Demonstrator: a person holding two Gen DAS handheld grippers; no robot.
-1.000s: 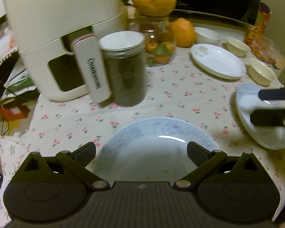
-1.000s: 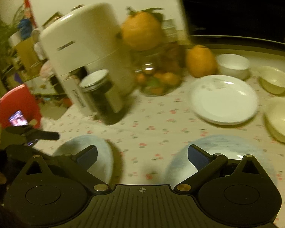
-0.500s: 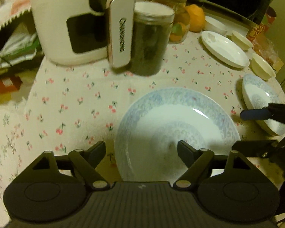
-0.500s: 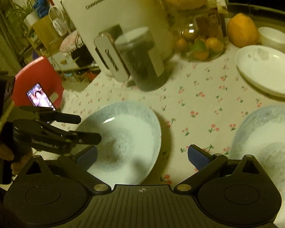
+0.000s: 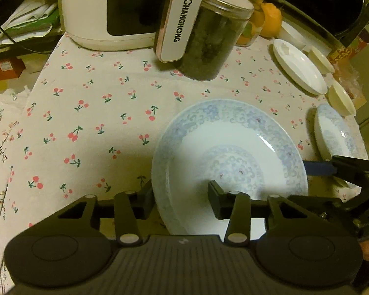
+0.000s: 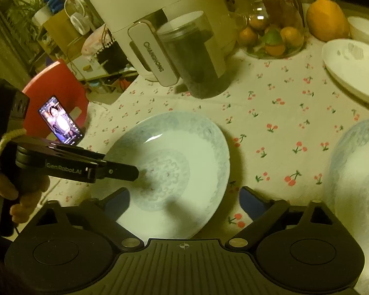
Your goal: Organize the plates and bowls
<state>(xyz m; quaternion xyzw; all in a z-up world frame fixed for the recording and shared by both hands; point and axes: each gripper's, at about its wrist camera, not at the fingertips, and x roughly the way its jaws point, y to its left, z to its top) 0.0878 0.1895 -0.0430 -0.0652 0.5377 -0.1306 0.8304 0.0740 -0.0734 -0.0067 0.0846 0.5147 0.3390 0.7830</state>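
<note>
Closing my left gripper over the near rim of the blue-patterned plate, I see one finger outside the rim on the cherry-print tablecloth and the other inside on the plate's well. The gap is narrow but the rim sits between them with space on both sides; I cannot tell any contact yet. My right gripper is wide, its jaws starting to close, with the same plate's edge between the fingers, the right finger over bare cloth, nothing pressed. From the right wrist view the left gripper's finger reaches over the plate's centre. A second patterned plate lies just beyond the right finger. A dark jar stands well ahead.
</note>
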